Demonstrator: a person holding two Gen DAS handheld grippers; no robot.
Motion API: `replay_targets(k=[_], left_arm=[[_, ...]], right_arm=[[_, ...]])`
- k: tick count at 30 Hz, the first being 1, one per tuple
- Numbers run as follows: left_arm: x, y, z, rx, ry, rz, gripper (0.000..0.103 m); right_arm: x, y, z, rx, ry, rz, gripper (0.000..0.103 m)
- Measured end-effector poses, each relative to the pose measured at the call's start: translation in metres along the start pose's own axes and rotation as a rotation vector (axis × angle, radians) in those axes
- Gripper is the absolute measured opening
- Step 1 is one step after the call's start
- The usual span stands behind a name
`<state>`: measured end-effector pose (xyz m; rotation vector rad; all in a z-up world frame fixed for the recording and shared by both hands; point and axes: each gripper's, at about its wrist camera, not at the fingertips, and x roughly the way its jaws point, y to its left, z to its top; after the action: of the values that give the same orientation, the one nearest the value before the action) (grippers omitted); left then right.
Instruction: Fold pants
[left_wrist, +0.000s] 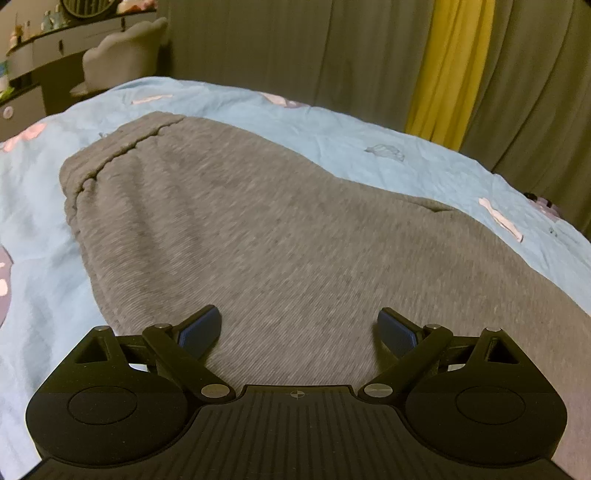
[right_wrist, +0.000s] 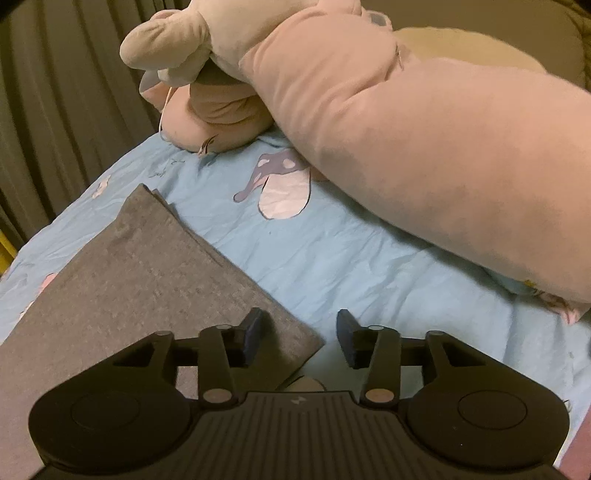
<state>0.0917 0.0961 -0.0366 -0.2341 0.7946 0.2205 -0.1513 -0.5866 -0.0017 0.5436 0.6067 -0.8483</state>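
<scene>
Grey pants (left_wrist: 258, 229) flat on the blue bed (right_wrist: 369, 266). Left gripper (left_wrist: 299, 328) wide open above them, right gripper (right_wrist: 301, 332) half open at the leg's corner, seemingly gripping nothing.

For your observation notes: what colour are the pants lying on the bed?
Heathered grey pants, shown best in the left wrist view.

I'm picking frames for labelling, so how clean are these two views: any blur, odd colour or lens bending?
Left wrist: dim, warm cast; the grey pants smear with motion blur, the curtains bow from the fisheye. Right wrist: same dim light, sharper on the sheet, soft on the pink plush; black corners at the top.
</scene>
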Motion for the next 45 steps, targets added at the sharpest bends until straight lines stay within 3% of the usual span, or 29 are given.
replay_targets(k=[4, 10, 14, 17, 19, 23, 36, 38, 40, 45], left_arm=[[0.000, 0.000, -0.001, 0.004, 0.003, 0.001, 0.097], [0.000, -0.003, -0.003, 0.032, 0.005, 0.015, 0.097], [0.001, -0.003, -0.003, 0.031, 0.005, 0.013, 0.097], [0.001, -0.002, -0.003, 0.029, 0.005, 0.012, 0.097], [0.001, -0.002, -0.002, 0.028, 0.006, 0.012, 0.097], [0.002, -0.002, -0.002, 0.026, 0.007, 0.007, 0.098], [0.003, -0.003, -0.002, 0.032, 0.007, 0.006, 0.099], [0.003, -0.003, -0.002, 0.032, 0.007, 0.005, 0.099], [0.003, -0.002, -0.002, 0.030, 0.007, 0.004, 0.099], [0.003, -0.003, -0.002, 0.041, 0.008, 0.009, 0.099]], right_arm=[[0.005, -0.006, -0.002, 0.045, 0.035, 0.083, 0.059], [0.006, -0.011, -0.004, 0.064, 0.031, 0.125, 0.060], [0.006, -0.024, -0.005, 0.147, 0.034, 0.216, 0.059], [0.008, -0.037, -0.007, 0.237, 0.042, 0.284, 0.050], [0.010, -0.046, -0.008, 0.301, 0.049, 0.315, 0.037], [0.016, -0.063, -0.010, 0.412, 0.065, 0.371, 0.031], [0.027, -0.066, -0.012, 0.463, 0.065, 0.372, 0.037], [0.026, -0.063, -0.010, 0.446, 0.066, 0.385, 0.035], [0.024, -0.057, -0.010, 0.396, 0.059, 0.399, 0.020], [0.025, -0.046, -0.012, 0.325, 0.054, 0.384, 0.023]])
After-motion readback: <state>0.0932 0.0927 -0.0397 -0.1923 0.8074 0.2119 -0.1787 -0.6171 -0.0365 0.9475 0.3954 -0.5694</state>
